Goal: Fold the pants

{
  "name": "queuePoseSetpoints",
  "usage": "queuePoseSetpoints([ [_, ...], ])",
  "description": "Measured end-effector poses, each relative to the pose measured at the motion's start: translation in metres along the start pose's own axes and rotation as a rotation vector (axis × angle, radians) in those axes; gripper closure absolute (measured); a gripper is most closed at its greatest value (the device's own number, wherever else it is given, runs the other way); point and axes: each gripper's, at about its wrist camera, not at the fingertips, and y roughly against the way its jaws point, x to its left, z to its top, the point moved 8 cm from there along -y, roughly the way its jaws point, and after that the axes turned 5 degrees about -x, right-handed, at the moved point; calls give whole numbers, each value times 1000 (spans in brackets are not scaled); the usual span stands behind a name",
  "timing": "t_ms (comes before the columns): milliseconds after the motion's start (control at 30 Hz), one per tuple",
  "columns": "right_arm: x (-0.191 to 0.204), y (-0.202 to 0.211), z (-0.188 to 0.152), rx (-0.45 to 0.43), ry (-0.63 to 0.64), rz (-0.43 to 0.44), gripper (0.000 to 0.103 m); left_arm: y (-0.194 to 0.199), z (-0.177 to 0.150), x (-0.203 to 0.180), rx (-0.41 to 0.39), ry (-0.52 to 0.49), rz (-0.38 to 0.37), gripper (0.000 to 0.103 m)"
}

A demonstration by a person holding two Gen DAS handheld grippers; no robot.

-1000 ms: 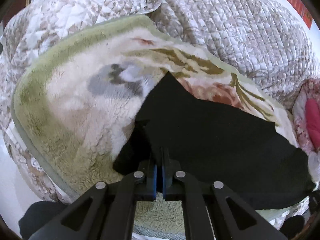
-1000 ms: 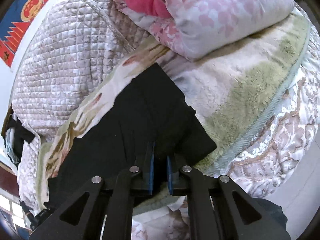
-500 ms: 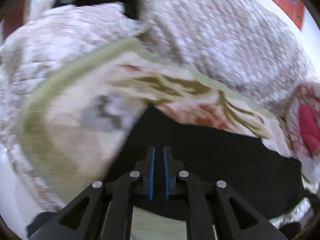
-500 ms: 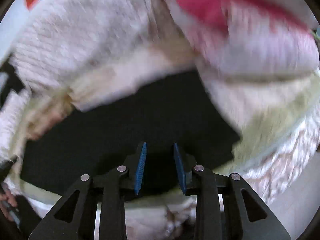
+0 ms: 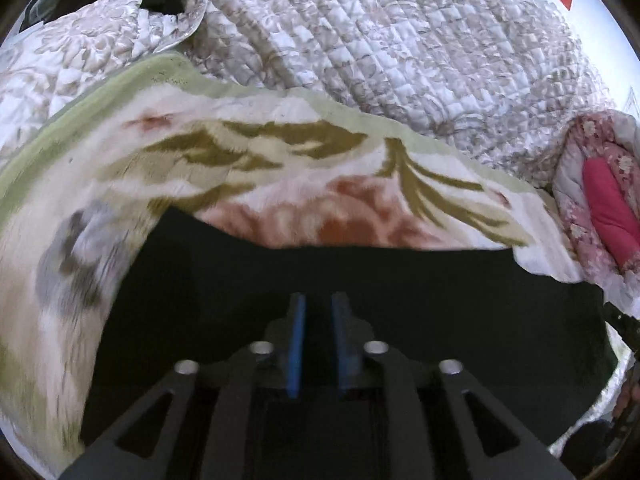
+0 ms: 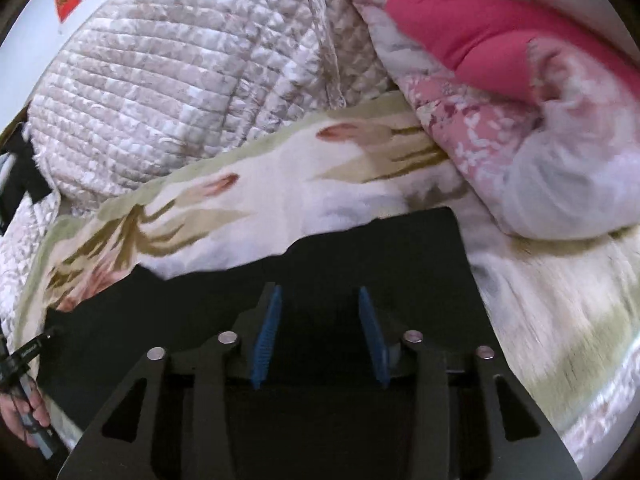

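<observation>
The black pants [image 5: 360, 276] lie flat in a long folded strip on a fleecy floral blanket [image 5: 280, 160]; they also show in the right wrist view [image 6: 380, 256]. My left gripper [image 5: 318, 308] hovers over the pants near their left end, its blue pads a narrow gap apart with nothing between them. My right gripper [image 6: 318, 300] hovers over the pants' right end, pads wide apart and empty. The near edge of the pants is hidden behind both grippers.
A quilted beige bedspread [image 5: 400, 40] rises behind the blanket. A rolled pink floral duvet [image 6: 520, 80] lies at the right, close to the pants' right end. The other hand and gripper show at the left edge of the right wrist view [image 6: 24, 380].
Both grippers have let go of the pants and opened, the right one wider. The pants now lie flat, and both cameras have swung to look across them.
</observation>
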Motion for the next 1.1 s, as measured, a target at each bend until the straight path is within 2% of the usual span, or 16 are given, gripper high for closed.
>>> queuePoseSetpoints([
  [33,-7,-8,1,6,-2,-25,62,-8,1,7,13,8,24,77],
  [133,-11,-10,5,-14,-38,-14,63,-25,2,27,25,14,65,77],
  [267,-4,0,1,-16,-15,-24,62,-18,6,42,0,46,56,78],
  [400,17,22,-7,-17,-7,47,62,3,6,50,-14,53,79,77],
  [600,68,54,-54,40,80,158,59,55,-6,50,-51,87,21,77],
  [733,81,53,-87,98,131,172,58,67,-35,40,-12,66,-14,77],
  [833,81,54,-87,104,127,168,57,53,-55,44,70,85,2,77],
  [867,82,57,-85,100,123,174,57,51,-56,45,76,98,-3,77],
  [1100,89,63,-88,107,110,200,55,84,-47,45,14,107,-21,76],
])
